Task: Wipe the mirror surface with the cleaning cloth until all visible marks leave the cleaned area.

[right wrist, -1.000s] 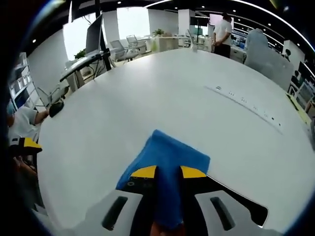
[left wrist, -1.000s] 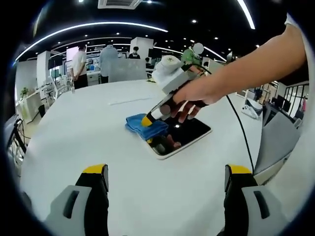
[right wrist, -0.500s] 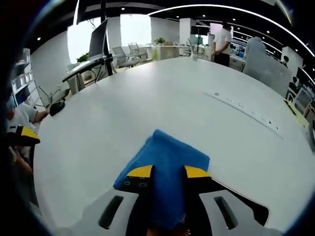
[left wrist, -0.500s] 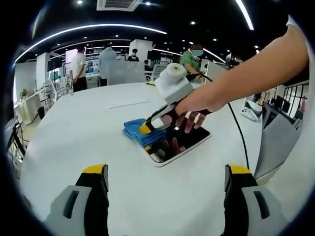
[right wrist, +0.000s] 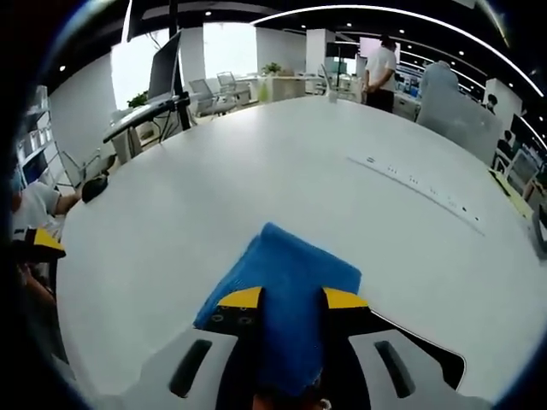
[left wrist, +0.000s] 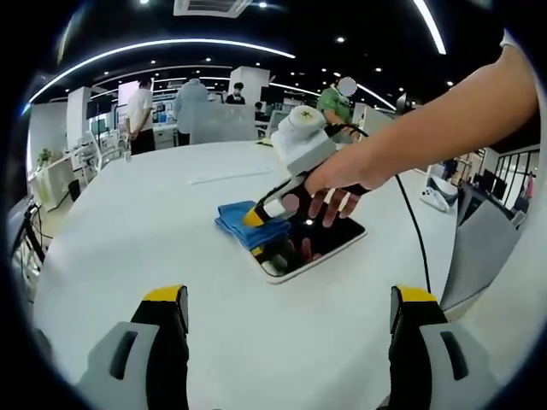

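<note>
Spreading under everything: a white table (left wrist: 128,231), round-edged, its bare top running far back in both views.
Room: an open office behind, with ceiling light strips, desks, chairs and people (left wrist: 137,115) standing at the far side.
Strip: a thin pale strip (right wrist: 419,188) with small dark marks lies on the table well beyond the cloth in the right gripper view.
Arm: a person's bare forearm (left wrist: 444,115) comes in from the right of the left gripper view, the hand (left wrist: 338,179) wrapped around the right gripper.
Mirror: a dark rounded rectangle with a pale rim, the mirror (left wrist: 329,239) lies flat on the table about mid-view, reflecting fingers and a light spot; in the right gripper view a dark corner of it shows beside the jaws.
Cloth: the blue cloth (right wrist: 291,290) is bunched and sits on the mirror's left end, partly spilling onto the table; seen in the left gripper view too.
Right gripper: the right gripper (right wrist: 291,298) has its yellow-tipped jaws closed onto the cloth, a fold of it pinched between them and pressed down at the mirror's edge.
Left gripper: the left gripper (left wrist: 291,299) hangs above bare table short of the mirror, jaws spread wide, nothing between them.
</note>
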